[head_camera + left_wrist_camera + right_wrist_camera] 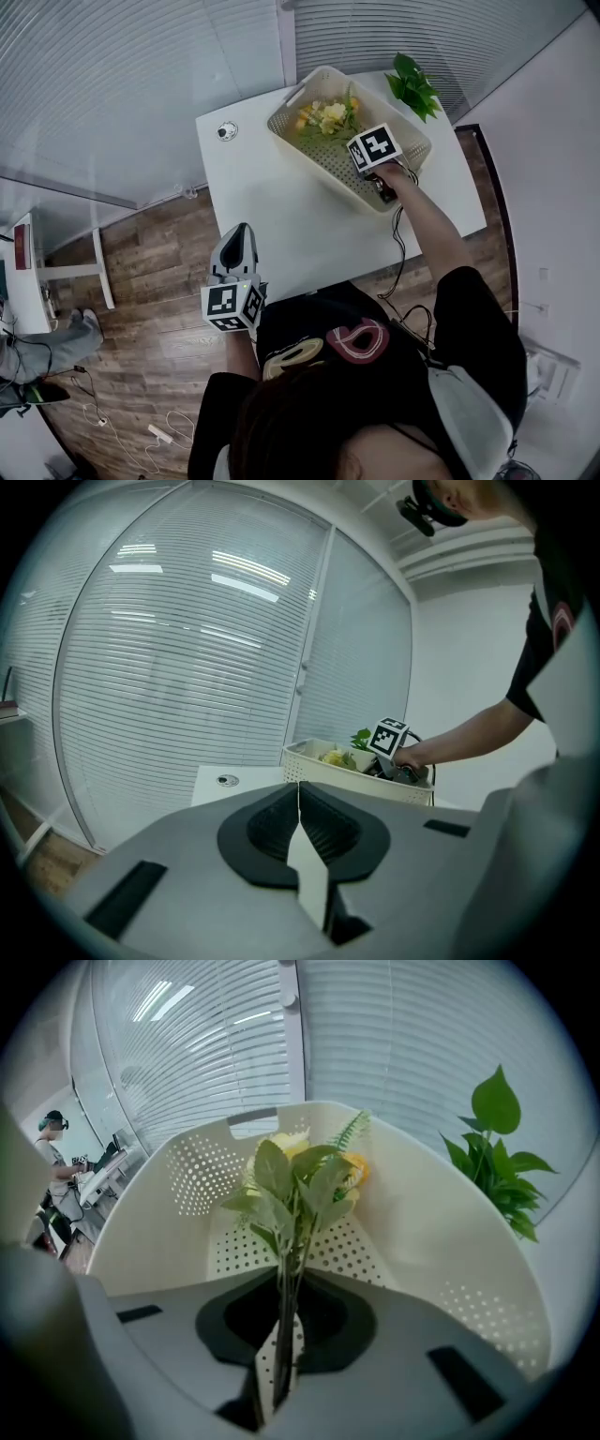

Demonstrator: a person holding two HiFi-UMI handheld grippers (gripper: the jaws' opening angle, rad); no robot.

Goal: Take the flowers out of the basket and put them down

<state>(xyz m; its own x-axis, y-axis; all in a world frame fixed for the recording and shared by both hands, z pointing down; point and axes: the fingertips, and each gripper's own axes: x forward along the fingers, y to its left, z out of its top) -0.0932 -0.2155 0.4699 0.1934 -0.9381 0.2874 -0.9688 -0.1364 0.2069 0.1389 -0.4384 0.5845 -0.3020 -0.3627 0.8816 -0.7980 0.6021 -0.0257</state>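
A bunch of yellow flowers [328, 117] with green leaves lies in the cream perforated basket [281, 122] at the far end of the white table [281, 225]. My right gripper [361, 155] reaches into the basket and is shut on the green stems. In the right gripper view the flowers [300, 1180] stand up from between the jaws of my right gripper [284, 1335], with the basket wall [441, 1232] behind them. My left gripper [236, 246] hovers at the table's near edge, shut and holding nothing. In the left gripper view my left gripper [300, 808] points towards the basket [356, 778].
A green potted plant [412, 86] stands just beyond the basket at the table's far right corner, also seen in the right gripper view [497, 1157]. A small round fitting [226, 131] sits at the table's far left. Window blinds close off the far side. Wooden floor lies to the left.
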